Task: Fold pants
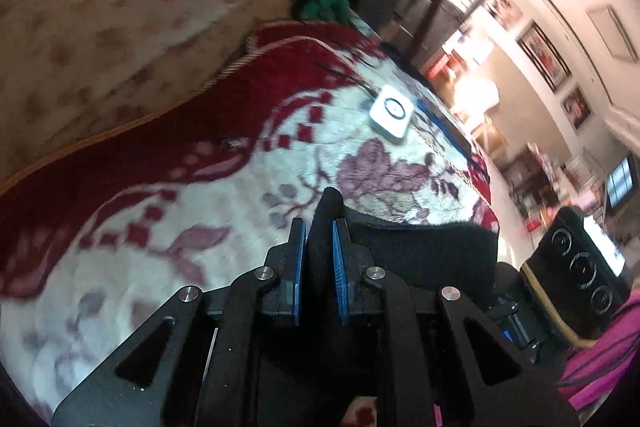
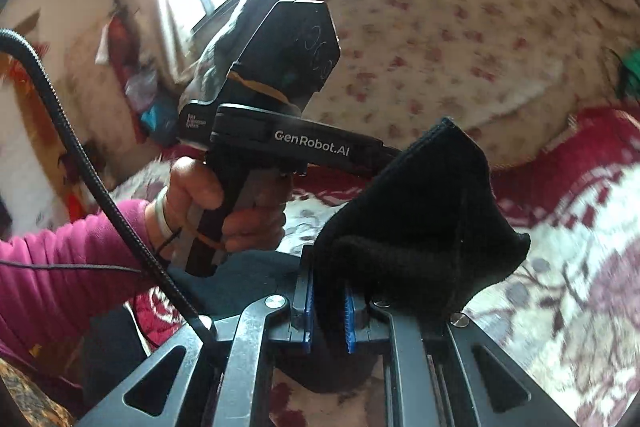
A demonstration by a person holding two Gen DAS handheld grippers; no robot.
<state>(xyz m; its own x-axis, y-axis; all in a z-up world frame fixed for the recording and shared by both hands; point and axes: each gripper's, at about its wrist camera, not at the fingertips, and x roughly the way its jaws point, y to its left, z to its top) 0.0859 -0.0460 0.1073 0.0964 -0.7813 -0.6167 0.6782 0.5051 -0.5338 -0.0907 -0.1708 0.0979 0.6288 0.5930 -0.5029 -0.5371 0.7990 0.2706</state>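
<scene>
Looking along the left gripper (image 1: pixel 319 227), its blue-padded jaws are clamped on a fold of the black pants (image 1: pixel 420 247), which rise between them and stretch away to the right toward the right gripper (image 1: pixel 576 267). Below lies a red and cream blanket (image 1: pixel 180 195) with a small white box (image 1: pixel 391 111) on it, well apart from the cloth. The pants hang lifted above the blanket here, not flat on it.

From the right gripper (image 2: pixel 329 301), the jaws are likewise pinched together on the pants (image 2: pixel 420 211), which bunch up just ahead and run up-left to the left gripper (image 2: pixel 384 151), held by a hand (image 2: pixel 224 211) in a pink sleeve (image 2: pixel 60 267). The stretch between the two grips looks short, its long axis running tool to tool, so the coming move probably turns on lowering both together onto the blanket (image 2: pixel 580 247).
</scene>
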